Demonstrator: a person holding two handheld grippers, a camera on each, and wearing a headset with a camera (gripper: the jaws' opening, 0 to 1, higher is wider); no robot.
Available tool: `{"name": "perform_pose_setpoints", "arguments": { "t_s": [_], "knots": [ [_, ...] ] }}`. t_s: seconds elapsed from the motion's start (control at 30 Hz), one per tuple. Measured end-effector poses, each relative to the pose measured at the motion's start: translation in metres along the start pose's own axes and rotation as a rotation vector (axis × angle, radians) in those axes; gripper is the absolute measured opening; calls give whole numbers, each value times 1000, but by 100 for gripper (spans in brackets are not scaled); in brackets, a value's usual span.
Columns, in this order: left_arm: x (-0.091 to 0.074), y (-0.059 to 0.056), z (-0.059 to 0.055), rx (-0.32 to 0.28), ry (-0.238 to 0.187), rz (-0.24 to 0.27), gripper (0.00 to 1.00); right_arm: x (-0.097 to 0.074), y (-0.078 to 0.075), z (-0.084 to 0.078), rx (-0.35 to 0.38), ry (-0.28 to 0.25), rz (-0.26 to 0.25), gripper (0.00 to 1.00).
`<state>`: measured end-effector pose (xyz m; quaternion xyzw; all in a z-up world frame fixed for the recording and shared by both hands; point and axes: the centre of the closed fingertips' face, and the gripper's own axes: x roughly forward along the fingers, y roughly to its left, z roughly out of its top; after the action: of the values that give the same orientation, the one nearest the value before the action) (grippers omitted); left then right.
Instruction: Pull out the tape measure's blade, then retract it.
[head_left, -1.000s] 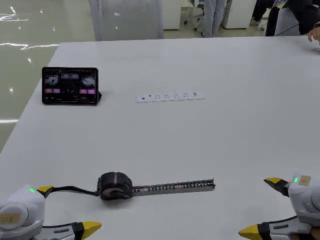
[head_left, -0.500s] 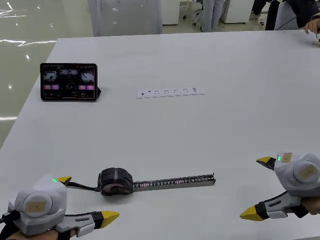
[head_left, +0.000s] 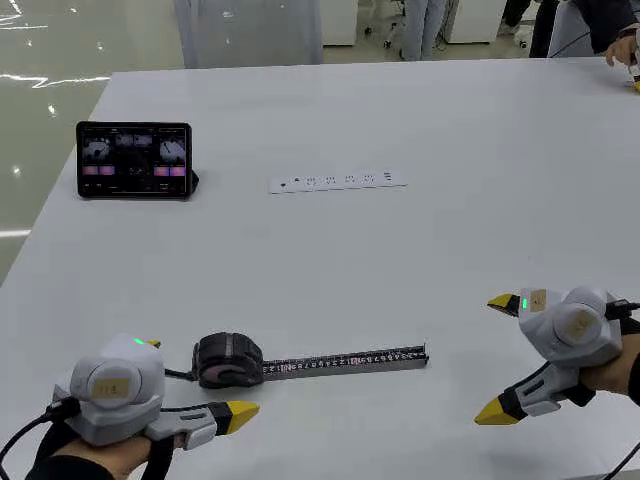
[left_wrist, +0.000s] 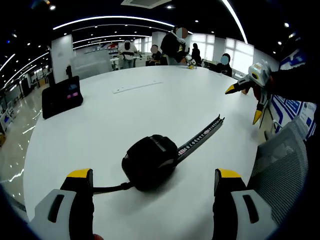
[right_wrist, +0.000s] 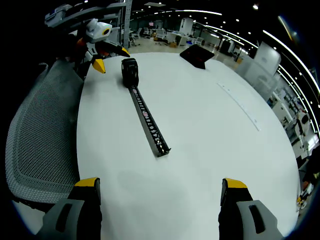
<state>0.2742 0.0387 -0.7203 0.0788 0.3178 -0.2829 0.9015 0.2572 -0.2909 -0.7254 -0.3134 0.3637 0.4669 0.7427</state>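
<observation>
**Two grippers closing in on an extended tape**

Both grippers stand with jaws apart, holding nothing. The left gripper (head_left: 192, 378) has come forward from the near table edge and now sits just behind the tape measure case (head_left: 228, 360). The right gripper (head_left: 496, 356) has moved inward and faces the hook end (head_left: 424, 353), still well apart from it. The blade (head_left: 345, 360) lies drawn out on the white table (head_left: 400, 250), unmoved relative to the power strip (head_left: 337, 181). Judgement: the pull-out appears done and the retraction is still to come.
</observation>
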Motion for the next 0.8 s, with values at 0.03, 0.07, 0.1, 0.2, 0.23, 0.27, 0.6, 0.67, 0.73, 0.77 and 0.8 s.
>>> {"name": "perform_pose_setpoints", "arguments": {
  "t_s": [0.03,0.07,0.1,0.2,0.23,0.27,0.6,0.67,0.73,0.77,0.8],
  "knots": [
    [1,-1,1,-1,-2,4,99,1,-1,1,-7,3,1,99],
    [2,-1,1,-1,-6,9,99,1,-2,3,-16,6,2,99],
    [5,-4,2,-3,-7,7,99,2,-4,5,-25,7,5,99],
    [11,-10,3,15,-8,8,99,7,-7,9,-43,14,19,99],
    [13,-13,4,14,-9,9,99,10,-8,10,-56,22,27,99],
    [14,-14,5,13,-11,10,99,12,-9,11,-62,25,30,99],
    [24,-7,4,-86,-12,141,99,34,-18,26,-135,48,82,95],
    [23,3,11,15,-33,214,99,40,-20,26,-138,57,95,93],
    [25,-3,18,-23,-79,195,99,45,-20,25,-145,69,107,91],
    [26,-2,21,-46,-102,196,99,47,-20,24,-149,74,113,89],
    [26,-2,24,-56,-117,197,99,48,-20,24,-156,77,121,86]
  ]
}}
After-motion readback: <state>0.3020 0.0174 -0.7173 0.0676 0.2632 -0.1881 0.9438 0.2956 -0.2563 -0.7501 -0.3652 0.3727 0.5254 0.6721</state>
